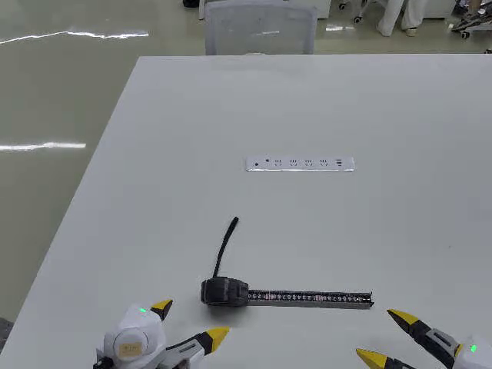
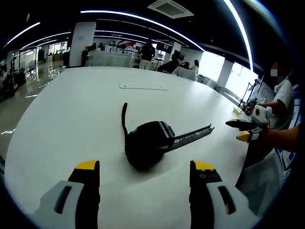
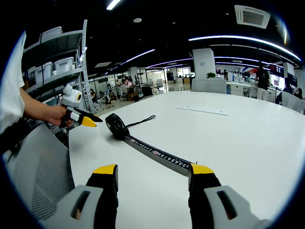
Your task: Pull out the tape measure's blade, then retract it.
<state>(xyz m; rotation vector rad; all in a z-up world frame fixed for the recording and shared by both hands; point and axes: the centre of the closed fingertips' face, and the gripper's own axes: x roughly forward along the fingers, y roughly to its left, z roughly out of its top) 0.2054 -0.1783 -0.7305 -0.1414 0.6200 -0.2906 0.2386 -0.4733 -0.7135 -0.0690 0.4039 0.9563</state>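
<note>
A black tape measure (image 1: 224,292) lies on the white table (image 1: 307,115) near its front edge, with a black wrist strap (image 1: 226,244) trailing away from it. Its blade (image 1: 311,298) is pulled out to the right and lies flat on the table. My left gripper (image 1: 189,325) is open just in front of the case (image 2: 147,143), a little short of it, holding nothing. My right gripper (image 1: 390,337) is open near the blade's free end (image 3: 178,164), apart from it. In the right gripper view the case (image 3: 116,126) sits at the far end of the blade.
A white power strip (image 1: 300,164) lies flat in the middle of the table. A grey chair (image 1: 260,27) stands at the table's far edge. Glossy floor runs along the left side, beyond the table's left edge (image 1: 84,184). People and shelving stand in the room behind.
</note>
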